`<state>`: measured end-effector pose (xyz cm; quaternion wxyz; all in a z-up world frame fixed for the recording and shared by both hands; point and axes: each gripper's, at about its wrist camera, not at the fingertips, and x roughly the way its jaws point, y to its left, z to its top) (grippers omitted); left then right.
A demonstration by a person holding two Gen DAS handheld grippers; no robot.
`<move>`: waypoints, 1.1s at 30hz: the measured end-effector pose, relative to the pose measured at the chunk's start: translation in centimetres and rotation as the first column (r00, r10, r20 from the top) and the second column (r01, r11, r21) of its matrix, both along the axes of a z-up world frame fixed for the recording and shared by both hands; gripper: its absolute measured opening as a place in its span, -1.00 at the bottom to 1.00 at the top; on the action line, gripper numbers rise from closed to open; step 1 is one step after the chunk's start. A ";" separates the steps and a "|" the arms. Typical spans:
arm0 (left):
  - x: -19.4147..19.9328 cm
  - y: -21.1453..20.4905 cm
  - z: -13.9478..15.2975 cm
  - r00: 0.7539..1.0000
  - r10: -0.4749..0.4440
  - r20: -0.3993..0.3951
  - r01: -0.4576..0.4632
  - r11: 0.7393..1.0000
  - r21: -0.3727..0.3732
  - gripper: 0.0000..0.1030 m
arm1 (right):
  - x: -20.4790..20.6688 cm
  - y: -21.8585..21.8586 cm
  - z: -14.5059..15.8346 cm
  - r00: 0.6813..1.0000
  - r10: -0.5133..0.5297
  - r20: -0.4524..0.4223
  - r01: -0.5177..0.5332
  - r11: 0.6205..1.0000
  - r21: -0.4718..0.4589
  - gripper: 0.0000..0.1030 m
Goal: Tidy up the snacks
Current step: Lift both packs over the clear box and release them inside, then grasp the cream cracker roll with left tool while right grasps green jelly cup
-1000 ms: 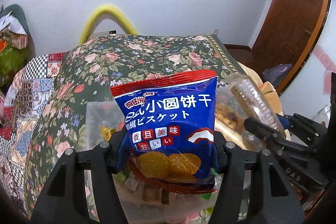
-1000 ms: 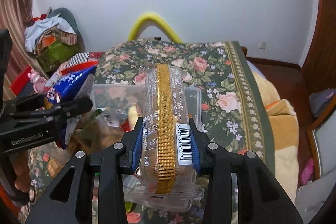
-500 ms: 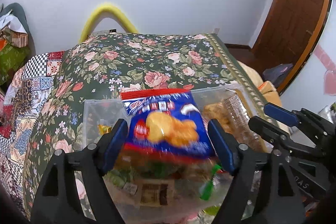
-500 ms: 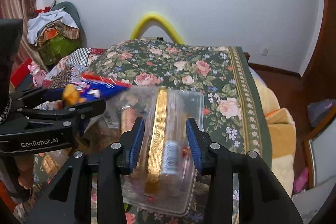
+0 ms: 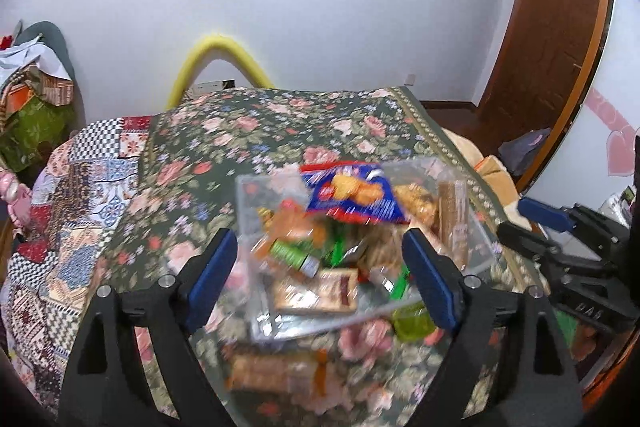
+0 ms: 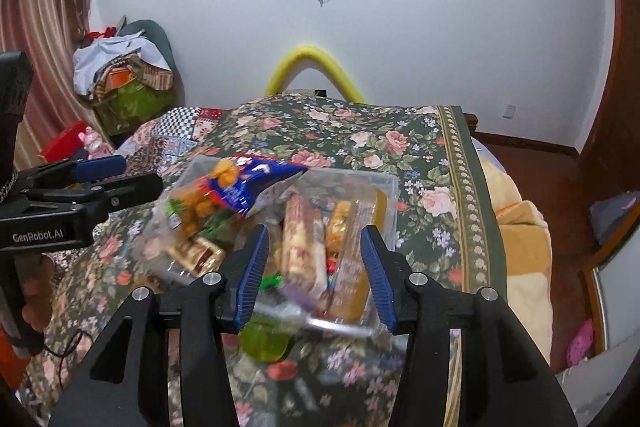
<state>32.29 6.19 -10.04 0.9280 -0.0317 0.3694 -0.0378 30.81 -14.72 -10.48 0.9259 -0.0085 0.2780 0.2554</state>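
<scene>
Left of the clear bin [image 5: 256,187], the left gripper [image 5: 320,267] hangs spread and empty; lift it straight away without clipping the rim. The blue biscuit bag [image 5: 352,195] lies atop the bin's heap. At the bin's right side, the right gripper [image 6: 316,267] is likewise spread, seemingly empty; the gold-striped packet [image 6: 356,255] leans inside.

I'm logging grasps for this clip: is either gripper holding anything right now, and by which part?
Nothing is held. The left gripper and right gripper are both open and empty; the blue biscuit bag and the long wrapped snack lie in the clear bin.
</scene>
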 end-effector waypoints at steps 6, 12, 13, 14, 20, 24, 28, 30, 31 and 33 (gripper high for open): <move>-2.6 1.7 -2.6 0.998 0.011 -0.061 -0.010 1.000 0.023 0.73 | -2.2 -0.1 -1.5 0.999 0.016 -0.034 -0.016 1.000 0.012 -0.02; -4.2 3.1 -6.8 0.988 0.028 -0.153 -0.023 0.999 0.035 0.82 | -3.2 0.1 -4.1 0.993 0.033 -0.109 -0.032 0.999 0.009 0.07; -4.4 3.2 -7.6 0.985 0.032 -0.167 -0.025 0.999 0.041 0.82 | -3.2 0.1 -4.4 0.992 0.033 -0.118 -0.032 0.999 0.007 0.07; -4.6 3.3 -8.2 0.984 0.032 -0.177 -0.025 0.999 0.045 0.83 | -3.2 0.2 -4.9 0.991 0.032 -0.128 -0.033 0.999 -0.001 0.08; -4.9 3.5 -11.8 0.970 0.015 -0.241 -0.011 1.000 0.018 0.83 | -2.8 1.3 -7.4 0.982 0.032 -0.184 -0.038 0.999 -0.031 0.08; -4.4 3.4 -13.2 0.963 0.006 -0.268 -0.006 1.000 0.001 0.83 | -1.9 2.5 -8.7 0.974 0.041 -0.221 -0.050 0.998 -0.036 0.08; -3.6 3.5 -14.4 0.957 0.002 -0.289 -0.008 1.000 -0.020 0.83 | -0.8 3.4 -9.7 0.966 0.053 -0.252 -0.065 0.997 -0.039 0.08; -3.2 3.6 -15.0 0.956 -0.002 -0.295 -0.011 0.999 -0.043 0.83 | -0.1 4.1 -10.0 0.965 0.049 -0.259 -0.066 0.996 -0.057 0.08; -3.0 3.6 -15.2 0.956 0.001 -0.292 -0.016 0.999 -0.047 0.83 | 0.0 4.4 -10.2 0.964 0.053 -0.261 -0.070 0.996 -0.059 0.08; -2.7 3.8 -15.4 0.957 -0.002 -0.290 -0.017 0.998 -0.063 0.83 | 0.5 4.8 -10.5 0.962 0.058 -0.267 -0.077 0.995 -0.062 0.08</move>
